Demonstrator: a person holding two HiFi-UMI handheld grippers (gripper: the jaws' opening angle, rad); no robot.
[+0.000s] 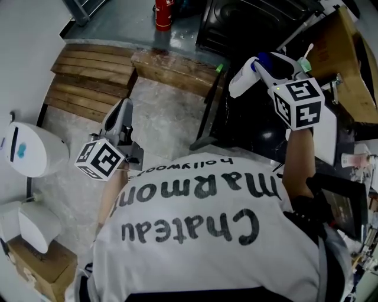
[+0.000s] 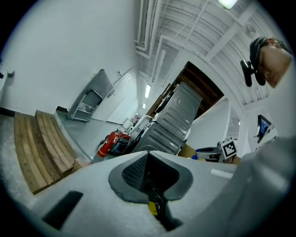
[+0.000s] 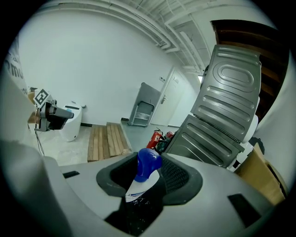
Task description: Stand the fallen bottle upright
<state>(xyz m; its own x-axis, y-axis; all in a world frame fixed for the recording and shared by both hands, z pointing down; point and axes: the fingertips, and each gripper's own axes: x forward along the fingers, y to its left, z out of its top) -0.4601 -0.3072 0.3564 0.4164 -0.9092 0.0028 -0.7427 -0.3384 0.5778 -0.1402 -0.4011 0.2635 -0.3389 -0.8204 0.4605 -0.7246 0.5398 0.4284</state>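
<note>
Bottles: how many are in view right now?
1: a white bottle with a blue cap, clamped in the right gripper and held up in the air. Others may be hidden.

The bottle's (image 3: 142,179) lower body is hidden between the right gripper's (image 3: 148,175) jaws, and the fire extinguisher (image 1: 163,13) is cut off by the head view's top edge.
</note>
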